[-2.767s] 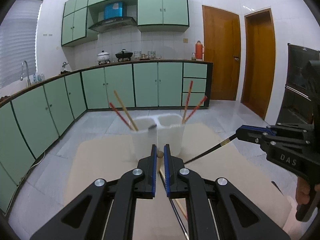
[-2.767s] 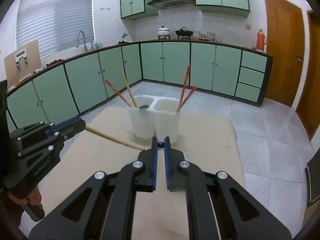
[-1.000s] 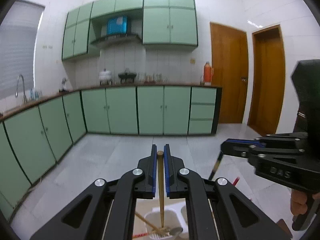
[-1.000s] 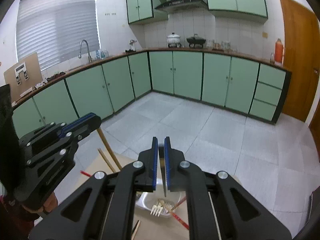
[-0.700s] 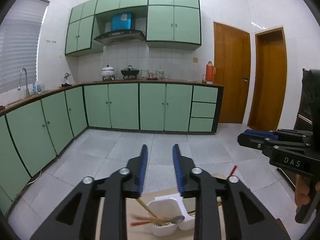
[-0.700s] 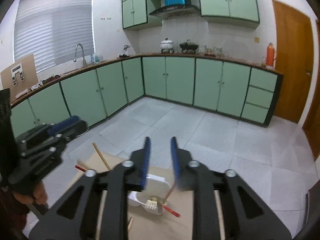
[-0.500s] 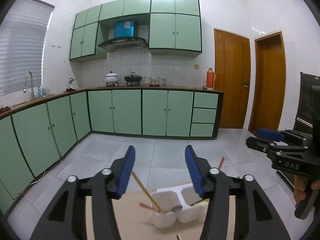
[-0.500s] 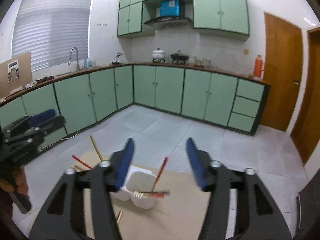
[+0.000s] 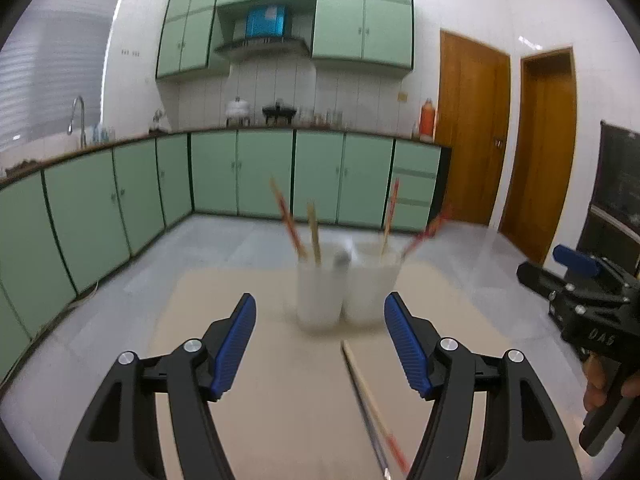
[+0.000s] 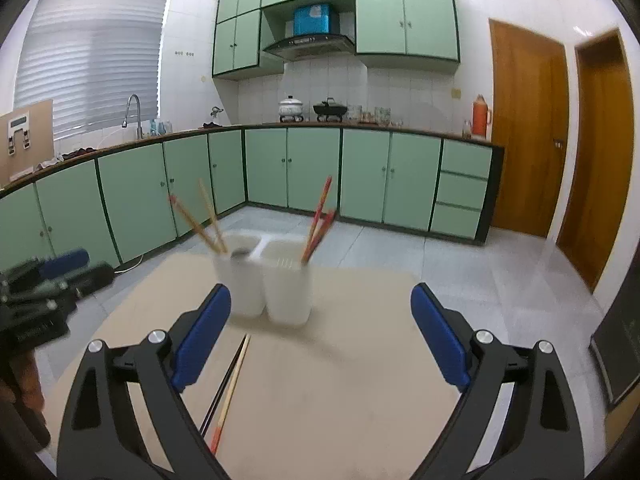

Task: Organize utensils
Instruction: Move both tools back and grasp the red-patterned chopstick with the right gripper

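Left gripper [image 9: 320,330]: jaws opening, nothing between the blue pads, only bare table showing in the gap. Right gripper [image 10: 320,338]: jaws opening too, standing wide and empty. Each one is also showing at the edge of the other's view, blurred, with part of a hand on the handle; the rest of the person is cut off.

On the beige table [image 10: 340,400], two loose chopsticks [image 10: 229,388] are lying side by side, one dark and one pale with a red end. In the left wrist view the same pair is running off the bottom edge, so their near ends are cut off there.

Farther back on the table, a white two-part holder [image 10: 264,284] is standing upright. The left compartment is holding two leaning chopsticks [image 10: 200,220] and something dark and rounded at the rim, too smeared to name. The right compartment is holding red chopsticks [image 10: 318,220] and what looks like pale fork tines at its rim. In the left wrist view the holder [image 9: 346,290] is heavily blurred and its contents are hard to count.

Beyond it are green cabinets [image 10: 312,172] and two wooden doors [image 10: 528,136].
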A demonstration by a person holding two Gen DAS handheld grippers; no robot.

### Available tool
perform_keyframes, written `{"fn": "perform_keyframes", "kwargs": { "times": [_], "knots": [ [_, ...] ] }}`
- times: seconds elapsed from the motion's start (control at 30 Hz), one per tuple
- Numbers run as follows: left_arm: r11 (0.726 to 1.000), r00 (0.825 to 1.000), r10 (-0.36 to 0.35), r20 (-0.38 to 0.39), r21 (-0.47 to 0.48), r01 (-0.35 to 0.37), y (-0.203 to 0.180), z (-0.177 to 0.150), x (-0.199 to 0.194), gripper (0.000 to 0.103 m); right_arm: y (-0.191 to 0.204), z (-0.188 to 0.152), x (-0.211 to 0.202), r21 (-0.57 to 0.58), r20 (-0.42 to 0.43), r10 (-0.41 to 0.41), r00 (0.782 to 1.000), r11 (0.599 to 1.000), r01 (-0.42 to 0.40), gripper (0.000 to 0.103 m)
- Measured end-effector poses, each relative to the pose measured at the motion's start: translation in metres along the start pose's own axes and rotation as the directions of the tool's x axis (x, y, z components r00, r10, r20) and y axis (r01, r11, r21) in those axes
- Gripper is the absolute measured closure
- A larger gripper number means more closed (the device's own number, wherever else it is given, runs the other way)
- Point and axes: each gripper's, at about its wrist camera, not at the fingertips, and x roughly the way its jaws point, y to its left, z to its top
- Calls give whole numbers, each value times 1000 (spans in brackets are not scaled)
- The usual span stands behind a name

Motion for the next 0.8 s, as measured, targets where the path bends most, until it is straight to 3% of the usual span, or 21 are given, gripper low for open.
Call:
{"fn": "perform_keyframes", "kwargs": {
  "times": [0.27, 0.6, 0.8],
  "knots": [
    [1000, 993, 20, -117, -9, -21, 4, -70, 3, 37, 24, -66, -2, 44, -94, 10, 996, 999, -5, 14],
    [999, 986, 46, -158, 13, -44, 12, -106, -4, 37, 46, -108, -8, 84, -134, 19, 991, 996, -8, 15],
    [998, 982, 59, -178, 15, -57, 17, -122, -9, 37, 67, -128, -2, 71, -198, 30, 980, 997, -16, 30]
  ]
}}
